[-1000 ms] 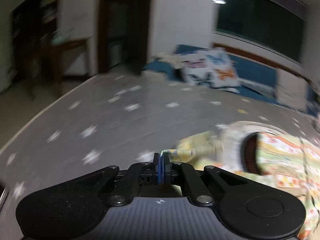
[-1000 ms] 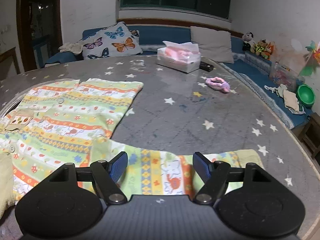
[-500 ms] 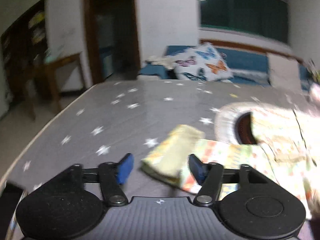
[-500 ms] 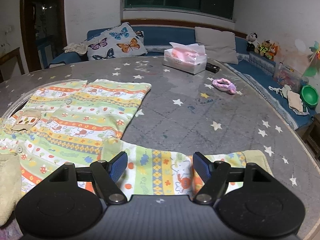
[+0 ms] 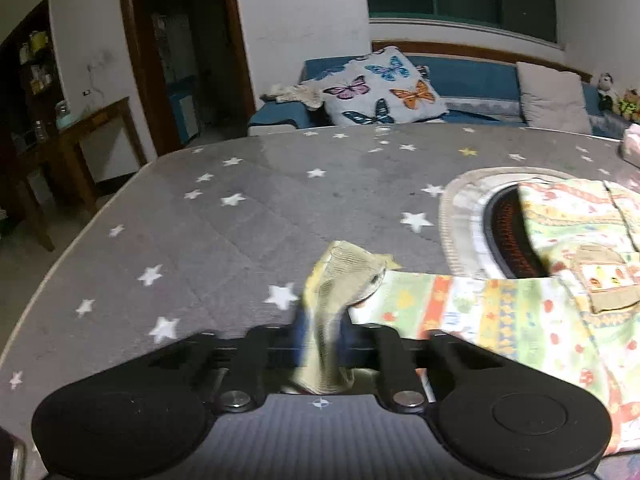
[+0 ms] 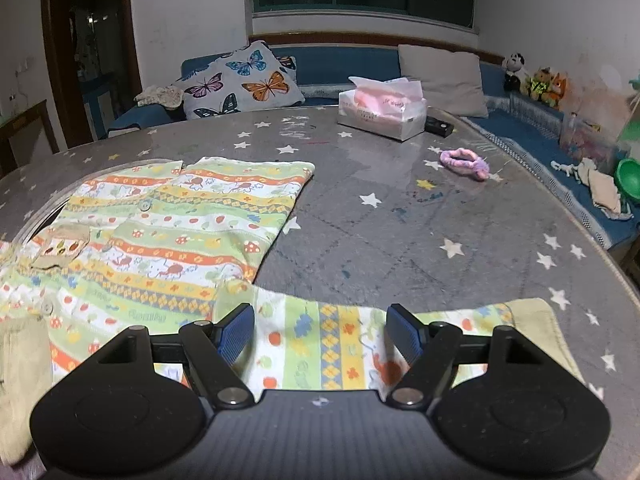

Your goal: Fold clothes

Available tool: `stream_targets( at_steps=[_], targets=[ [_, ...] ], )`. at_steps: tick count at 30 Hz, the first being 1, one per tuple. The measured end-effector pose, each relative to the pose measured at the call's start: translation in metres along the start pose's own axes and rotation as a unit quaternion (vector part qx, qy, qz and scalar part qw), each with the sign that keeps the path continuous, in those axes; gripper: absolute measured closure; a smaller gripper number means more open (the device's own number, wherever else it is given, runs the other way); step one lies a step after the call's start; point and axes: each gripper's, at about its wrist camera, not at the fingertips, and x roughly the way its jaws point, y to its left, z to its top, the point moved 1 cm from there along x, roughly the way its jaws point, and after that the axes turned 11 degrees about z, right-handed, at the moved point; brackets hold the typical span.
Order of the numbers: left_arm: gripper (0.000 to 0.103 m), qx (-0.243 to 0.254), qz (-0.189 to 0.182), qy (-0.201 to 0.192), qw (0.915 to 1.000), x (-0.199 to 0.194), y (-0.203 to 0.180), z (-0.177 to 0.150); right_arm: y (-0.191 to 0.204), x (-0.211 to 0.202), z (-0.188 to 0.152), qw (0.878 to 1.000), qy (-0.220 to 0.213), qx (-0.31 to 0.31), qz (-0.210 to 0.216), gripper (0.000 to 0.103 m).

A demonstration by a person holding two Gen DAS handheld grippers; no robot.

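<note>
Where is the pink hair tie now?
In the right wrist view, the pink hair tie lies on the star-patterned table, right of centre, near the tissue box.

- My left gripper (image 5: 321, 338) closing, jaws pinching the ribbed sleeve cuff (image 5: 347, 270) of the patterned shirt (image 5: 532, 312)
- Shirt on star-print table (image 5: 248, 216)
- Butterfly pillow (image 5: 380, 88) behind

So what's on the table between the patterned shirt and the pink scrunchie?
Nothing: in the right wrist view, only bare star-print tabletop lies between the patterned shirt and the pink scrunchie.
</note>
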Motion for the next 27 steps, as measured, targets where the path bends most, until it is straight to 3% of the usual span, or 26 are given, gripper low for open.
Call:
stream_targets(
  at_steps=[8, 10, 12, 15, 17, 19, 22, 25, 27],
  targets=[
    [0.093, -0.067, 0.034, 0.032, 0.9967, -0.026, 0.046, -0.028, 0.009, 0.017, 0.018, 0.999, 0.002, -0.019, 0.027, 0.028],
    [0.092, -0.068, 0.039, 0.037, 0.9962, -0.035, 0.06, -0.037, 0.012, 0.025, 0.024, 0.999, 0.006, -0.025, 0.039, 0.028],
    [0.092, -0.063, 0.067, 0.04, 0.9949, -0.039, 0.07, -0.039, 0.015, 0.032, 0.029, 0.998, 0.009, -0.029, 0.048, 0.028],
    [0.08, -0.078, 0.097, 0.05, 0.991, -0.035, 0.087, -0.033, 0.019, 0.043, 0.038, 0.998, 0.011, -0.028, 0.061, 0.029],
    [0.08, -0.066, 0.141, 0.047, 0.9867, -0.034, 0.09, -0.026, 0.019, 0.048, 0.044, 0.997, 0.011, -0.022, 0.068, 0.03],
    [0.07, -0.068, 0.159, 0.034, 0.9844, -0.035, 0.092, -0.014, 0.019, 0.053, 0.052, 0.997, 0.012, -0.014, 0.077, 0.03],
    [0.067, -0.078, 0.101, 0.02, 0.9917, -0.041, 0.082, 0.005, 0.019, 0.06, 0.061, 0.996, 0.014, -0.007, 0.084, 0.03],
    [0.055, -0.046, 0.03, -0.002, 0.9985, -0.045, 0.049, 0.022, 0.017, 0.07, 0.07, 0.996, 0.018, 0.0, 0.089, 0.031],
    [0.053, -0.027, -0.025, -0.006, 0.9993, -0.044, 0.022, 0.032, 0.017, 0.077, 0.074, 0.995, 0.023, 0.004, 0.097, 0.031]
  ],
)
